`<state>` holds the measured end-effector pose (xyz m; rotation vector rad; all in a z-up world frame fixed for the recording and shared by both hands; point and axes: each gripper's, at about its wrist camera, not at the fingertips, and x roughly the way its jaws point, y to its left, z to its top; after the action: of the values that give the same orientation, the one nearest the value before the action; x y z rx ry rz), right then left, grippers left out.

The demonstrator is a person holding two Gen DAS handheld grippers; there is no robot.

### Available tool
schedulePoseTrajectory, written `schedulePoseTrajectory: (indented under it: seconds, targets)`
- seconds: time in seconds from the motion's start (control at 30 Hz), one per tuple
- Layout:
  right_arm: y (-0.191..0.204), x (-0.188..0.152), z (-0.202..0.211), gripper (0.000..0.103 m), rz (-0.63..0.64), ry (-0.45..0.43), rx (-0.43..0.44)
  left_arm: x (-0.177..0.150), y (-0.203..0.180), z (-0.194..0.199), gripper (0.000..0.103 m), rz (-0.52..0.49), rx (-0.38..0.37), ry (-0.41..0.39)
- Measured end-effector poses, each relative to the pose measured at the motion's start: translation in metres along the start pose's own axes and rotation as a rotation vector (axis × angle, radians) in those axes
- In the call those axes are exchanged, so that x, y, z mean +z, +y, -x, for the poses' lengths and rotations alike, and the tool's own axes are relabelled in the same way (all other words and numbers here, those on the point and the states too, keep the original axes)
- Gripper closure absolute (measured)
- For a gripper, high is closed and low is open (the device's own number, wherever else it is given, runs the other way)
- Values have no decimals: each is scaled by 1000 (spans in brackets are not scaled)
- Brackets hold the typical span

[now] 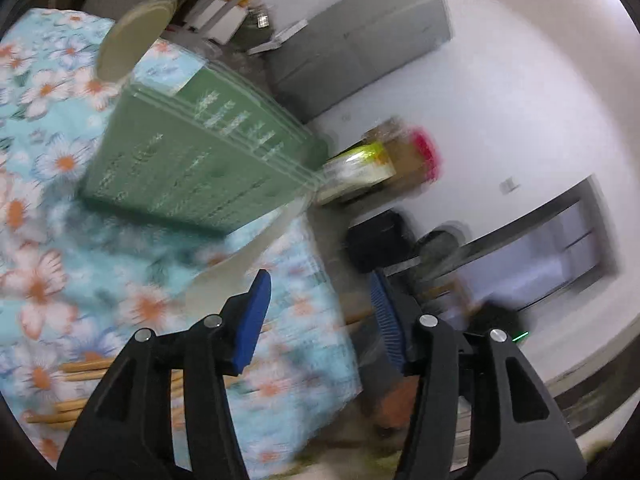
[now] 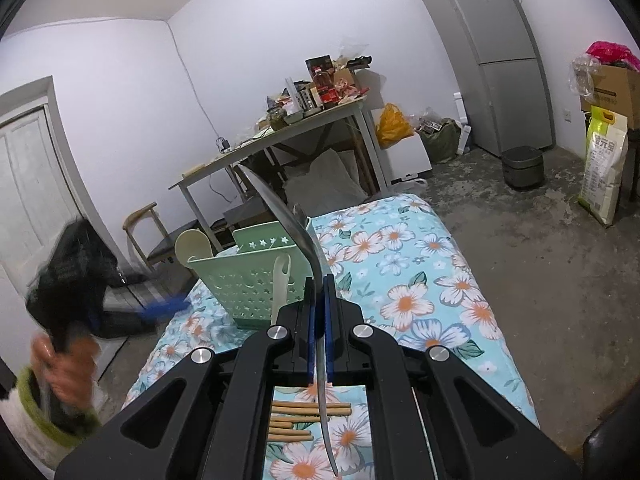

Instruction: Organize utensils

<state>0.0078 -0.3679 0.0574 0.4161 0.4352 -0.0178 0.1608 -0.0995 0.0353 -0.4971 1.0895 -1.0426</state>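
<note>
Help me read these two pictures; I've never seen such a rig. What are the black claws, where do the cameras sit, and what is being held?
There is no robot: a person holds a two-finger gripper in each hand, each with a fisheye camera looking along its fingers. The blurred picture comes from the left gripper, whose blue pads stand apart with nothing between them. The sharp picture comes from the right gripper, shut on the handle of a long metal utensil. On the floral blue tablecloth stands a pale green perforated plastic basket holding a cream plastic spoon; wooden chopsticks lie nearer. At the left edge, the person's hand carries the other gripper.
</note>
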Motion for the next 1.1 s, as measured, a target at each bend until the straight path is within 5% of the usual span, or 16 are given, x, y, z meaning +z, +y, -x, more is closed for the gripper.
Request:
schedulePoseTrajectory:
  seconds: [0.23, 0.43, 0.77, 0.9, 1.1]
  targets:
    - [0, -1, -3, 99, 1, 13, 3, -20, 24, -50, 54, -160, 275, 71]
    - [-9, -3, -5, 99, -26, 24, 1, -13, 46, -78, 56, -146, 307, 127]
    - [-16, -5, -8, 99, -49, 34, -2, -20, 57, -79, 89, -128, 305, 109]
    - [-16, -5, -7, 99, -49, 34, -1, -22, 46, -66, 102, -155, 279, 84]
    - [-16, -6, -6, 99, -50, 32, -1, -28, 2, -31, 103, -269, 315, -7]
